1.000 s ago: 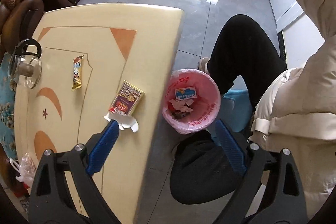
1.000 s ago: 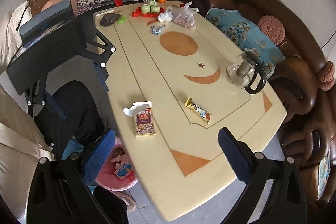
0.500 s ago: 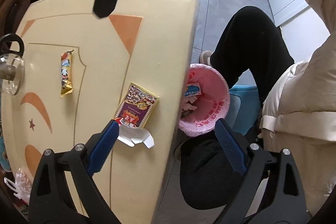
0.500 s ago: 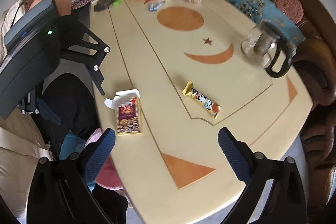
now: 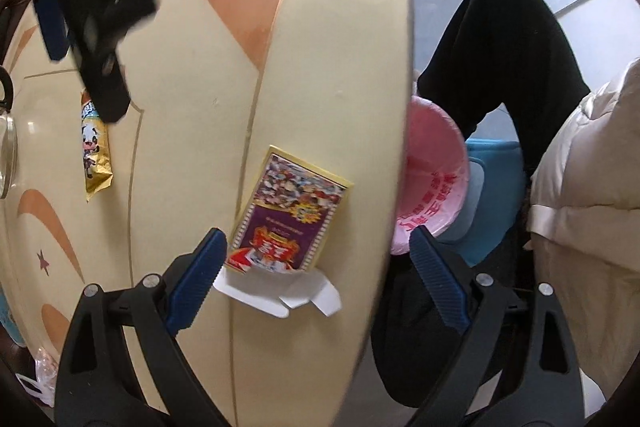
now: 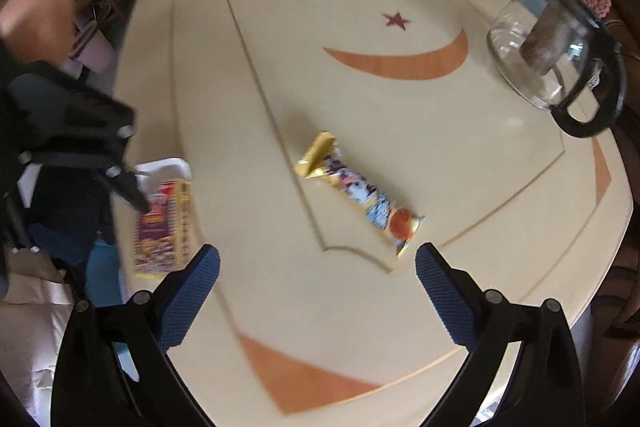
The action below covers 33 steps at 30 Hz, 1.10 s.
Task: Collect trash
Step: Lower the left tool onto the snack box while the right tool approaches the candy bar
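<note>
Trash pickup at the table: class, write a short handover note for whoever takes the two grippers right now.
Left gripper: open, empty, over the opened snack box near the table edge.
Right gripper: open, empty, facing the candy wrapper mid-table.
Pink-lined bin sits on the floor beside the table, below the box.
Done: nothing held yet.
Left: grab box and wrapper, drop both in the bin. Glass teapot is probably not trash.

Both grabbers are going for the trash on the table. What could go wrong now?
The box lies flat with its torn white flap facing the open left gripper; the fingers might catch only the flap and tear it.
The pink-lined bin sits partly under the table edge, so a drop could miss.
The glass pot stands near the wrapper; a wide swing could knock it.
</note>
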Motion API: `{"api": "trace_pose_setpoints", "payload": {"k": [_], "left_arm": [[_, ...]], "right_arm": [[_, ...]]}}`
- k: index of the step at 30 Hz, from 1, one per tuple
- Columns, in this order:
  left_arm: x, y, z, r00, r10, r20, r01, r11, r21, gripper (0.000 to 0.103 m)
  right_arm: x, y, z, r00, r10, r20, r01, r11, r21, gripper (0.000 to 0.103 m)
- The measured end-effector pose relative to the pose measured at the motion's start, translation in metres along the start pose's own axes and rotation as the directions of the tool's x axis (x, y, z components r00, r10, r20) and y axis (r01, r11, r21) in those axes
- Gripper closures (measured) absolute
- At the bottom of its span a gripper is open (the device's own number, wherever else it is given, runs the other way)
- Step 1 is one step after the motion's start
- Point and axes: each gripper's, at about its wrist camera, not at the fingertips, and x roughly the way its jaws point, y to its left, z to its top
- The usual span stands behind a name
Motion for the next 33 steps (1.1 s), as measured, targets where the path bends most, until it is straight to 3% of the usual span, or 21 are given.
{"api": "trace_pose_setpoints", "payload": {"k": [8,14,16,20,24,27,33], "left_arm": [[0.024,0.009,0.007,1.0,-0.011,-0.026,0.011,1.0,0.014,0.013],[0.041,0.01,0.005,0.998,0.003,-0.061,-0.001,1.0,0.029,0.013],[0.046,0.012,0.005,0.998,0.008,-0.069,-0.006,1.0,0.028,0.013],[0.051,0.014,0.005,0.998,0.004,-0.065,-0.003,1.0,0.027,0.013],[0.051,0.014,0.006,0.999,0.004,-0.041,-0.003,1.0,0.019,0.013],[0.049,0.015,0.004,1.0,0.014,-0.024,-0.013,1.0,0.014,0.014],[0.042,0.021,-0.002,0.998,0.06,0.017,-0.059,0.998,-0.005,0.029]], "right_arm": [[0.051,-0.01,0.022,0.996,0.008,-0.087,-0.012,0.999,-0.047,0.009],[0.065,-0.013,0.021,0.995,-0.015,-0.101,0.01,0.999,-0.048,0.014],[0.073,-0.014,0.019,0.99,-0.043,-0.138,0.036,0.998,-0.052,0.018],[0.073,-0.015,0.019,0.99,-0.05,-0.129,0.046,0.998,-0.04,0.023],[0.067,-0.023,0.017,0.993,-0.058,-0.105,0.06,0.998,0.016,0.038],[0.065,-0.026,0.013,0.994,-0.062,-0.094,0.066,0.997,0.046,0.042],[0.062,-0.021,0.009,0.993,-0.07,-0.095,0.079,0.992,0.094,0.053]]}}
